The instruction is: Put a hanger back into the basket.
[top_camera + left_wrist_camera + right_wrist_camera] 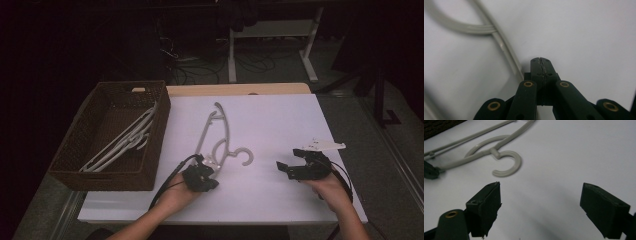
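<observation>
A grey plastic hanger (228, 132) lies flat on the white table (280, 120), its hook toward the right. My left gripper (206, 167) sits at the hanger's near end, shut. In the left gripper view its jaws (540, 62) press together with nothing visible between them, and a hanger bar (479, 28) runs along their left side and passes under them. My right gripper (289, 159) hovers open over bare table to the right of the hook. The right gripper view has its jaws (540, 197) wide apart and empty, with the hanger's hook (515, 166) beyond them.
A brown wicker basket (110, 177) stands at the table's left side and holds several grey hangers (125, 140). Its corner (439, 127) appears at the top left of the right gripper view. Table legs and cables lie on the dark floor beyond the far edge.
</observation>
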`<action>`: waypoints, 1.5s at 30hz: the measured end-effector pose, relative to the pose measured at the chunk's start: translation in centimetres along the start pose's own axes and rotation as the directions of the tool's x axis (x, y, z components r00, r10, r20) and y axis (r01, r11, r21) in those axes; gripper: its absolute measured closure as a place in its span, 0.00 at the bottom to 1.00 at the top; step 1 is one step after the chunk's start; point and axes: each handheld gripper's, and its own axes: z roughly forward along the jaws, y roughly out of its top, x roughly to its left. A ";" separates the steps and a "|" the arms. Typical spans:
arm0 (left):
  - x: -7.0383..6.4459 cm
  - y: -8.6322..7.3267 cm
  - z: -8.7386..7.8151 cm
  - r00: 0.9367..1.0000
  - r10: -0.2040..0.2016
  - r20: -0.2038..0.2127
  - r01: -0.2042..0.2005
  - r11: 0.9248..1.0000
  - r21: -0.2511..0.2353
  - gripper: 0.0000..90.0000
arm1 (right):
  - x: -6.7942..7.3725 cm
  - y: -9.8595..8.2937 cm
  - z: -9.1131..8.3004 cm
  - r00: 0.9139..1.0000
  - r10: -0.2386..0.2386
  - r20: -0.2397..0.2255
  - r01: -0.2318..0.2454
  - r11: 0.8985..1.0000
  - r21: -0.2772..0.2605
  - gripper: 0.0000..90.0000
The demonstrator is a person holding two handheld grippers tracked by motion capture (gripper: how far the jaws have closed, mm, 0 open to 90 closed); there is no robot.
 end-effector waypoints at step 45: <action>9.9 11.8 7.6 0.982 -0.187 -0.027 0.179 0.964 -0.199 1.00 | 0.1 -0.2 0.0 1.000 0.001 -0.015 -0.001 1.000 0.001 0.18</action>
